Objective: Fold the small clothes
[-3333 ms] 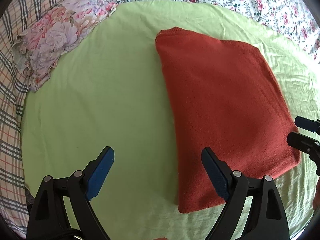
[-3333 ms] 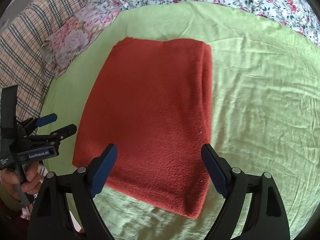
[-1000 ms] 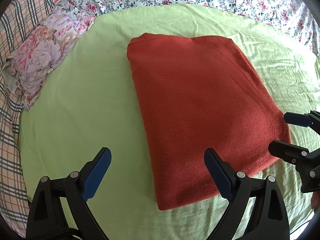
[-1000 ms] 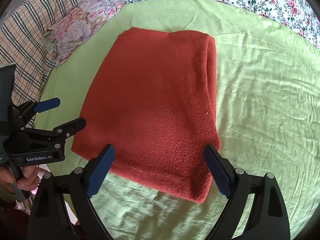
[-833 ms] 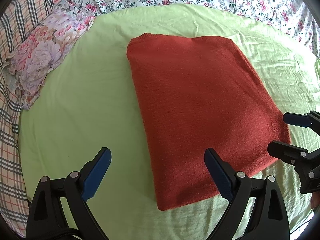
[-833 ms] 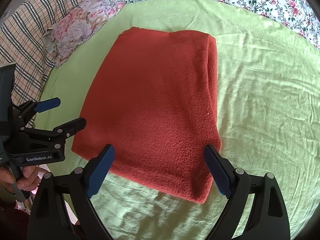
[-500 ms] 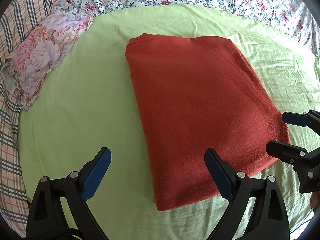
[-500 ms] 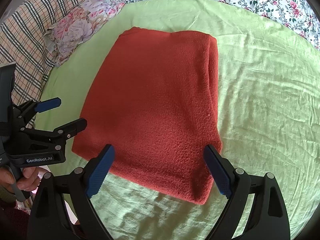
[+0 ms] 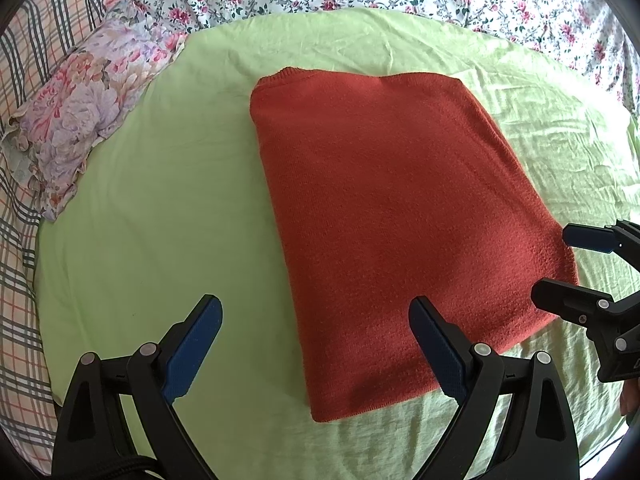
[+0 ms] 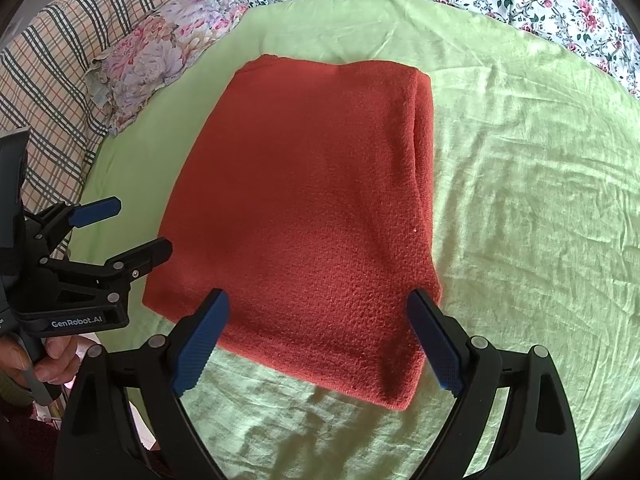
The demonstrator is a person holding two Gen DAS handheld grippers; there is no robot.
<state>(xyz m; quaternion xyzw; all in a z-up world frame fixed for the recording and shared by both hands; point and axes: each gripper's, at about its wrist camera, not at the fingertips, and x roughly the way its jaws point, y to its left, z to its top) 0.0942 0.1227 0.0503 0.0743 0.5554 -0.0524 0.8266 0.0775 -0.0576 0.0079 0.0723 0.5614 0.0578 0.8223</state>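
Nothing's really being moved lately: the folded red sweater (image 9: 392, 216) is being left flat while both grippers (image 9: 316, 344) (image 10: 316, 340) are being held wide open, empty, so folding looks done.

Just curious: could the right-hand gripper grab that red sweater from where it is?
Probably yes. The right gripper hangs open right over the sweater's near edge, with nothing between them.

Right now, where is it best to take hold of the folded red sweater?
Probably the near edge of the red sweater, approached from the front. It lies flat on the green sheet, and the open right gripper straddles that edge.
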